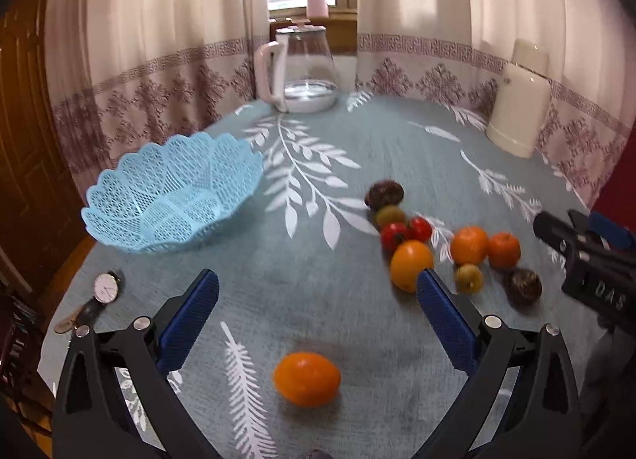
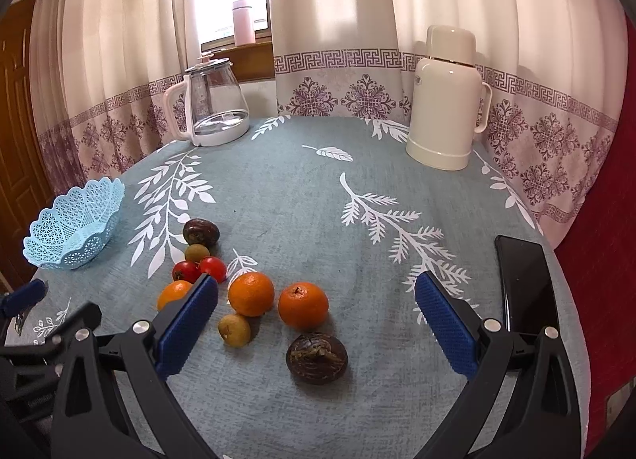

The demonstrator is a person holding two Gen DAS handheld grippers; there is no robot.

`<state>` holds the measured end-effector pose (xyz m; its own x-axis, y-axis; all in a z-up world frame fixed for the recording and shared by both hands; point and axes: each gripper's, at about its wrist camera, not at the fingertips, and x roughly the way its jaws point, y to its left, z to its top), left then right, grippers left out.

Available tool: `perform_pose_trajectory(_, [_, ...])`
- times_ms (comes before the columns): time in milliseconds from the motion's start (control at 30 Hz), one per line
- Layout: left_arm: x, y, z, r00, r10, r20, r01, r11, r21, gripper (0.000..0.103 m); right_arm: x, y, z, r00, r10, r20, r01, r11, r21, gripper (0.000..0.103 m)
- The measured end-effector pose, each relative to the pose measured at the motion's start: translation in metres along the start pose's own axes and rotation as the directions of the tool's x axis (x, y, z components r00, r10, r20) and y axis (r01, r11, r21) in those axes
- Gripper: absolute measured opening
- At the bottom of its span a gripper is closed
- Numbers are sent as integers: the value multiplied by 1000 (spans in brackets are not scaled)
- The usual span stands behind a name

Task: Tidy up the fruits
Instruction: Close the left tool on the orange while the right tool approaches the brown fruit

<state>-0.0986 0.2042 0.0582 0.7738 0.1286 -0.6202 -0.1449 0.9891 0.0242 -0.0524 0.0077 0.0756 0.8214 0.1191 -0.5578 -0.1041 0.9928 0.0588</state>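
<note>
Both grippers, left (image 1: 318, 288) and right (image 2: 317, 292), are spread wide, holding nothing. Right of the blue lattice plastic basket (image 1: 171, 196), loose round fruits (image 2: 251, 294) cluster; one orange (image 1: 307, 378) lies apart, nearer the left gripper.

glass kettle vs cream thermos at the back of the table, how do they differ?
The glass kettle is see-through, with a little water at the bottom; the cream thermos is opaque. The kettle is squat and flares toward its base; the thermos is taller and straight-sided. Both stand upright, have a side handle, and sit by the curtain.
</note>
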Motion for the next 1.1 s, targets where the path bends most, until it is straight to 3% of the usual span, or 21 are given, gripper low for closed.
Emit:
perform_pose_trajectory(400, [13,3,-22,994,-61,-89,64,997,37,101,11,2,-7,999,29,-22,-29,1000,-3,98])
perform_pose_trajectory(667, [11,4,-29,990,-96,-102,102,993,60,100,18,5,-13,998,41,-43,-41,999,-15,98])
perform_pose_trajectory(1100, [14,19,-38,981,-127,-143,133,991,31,73,21,-36,-2,1000,12,-28,-9,996,92,98])
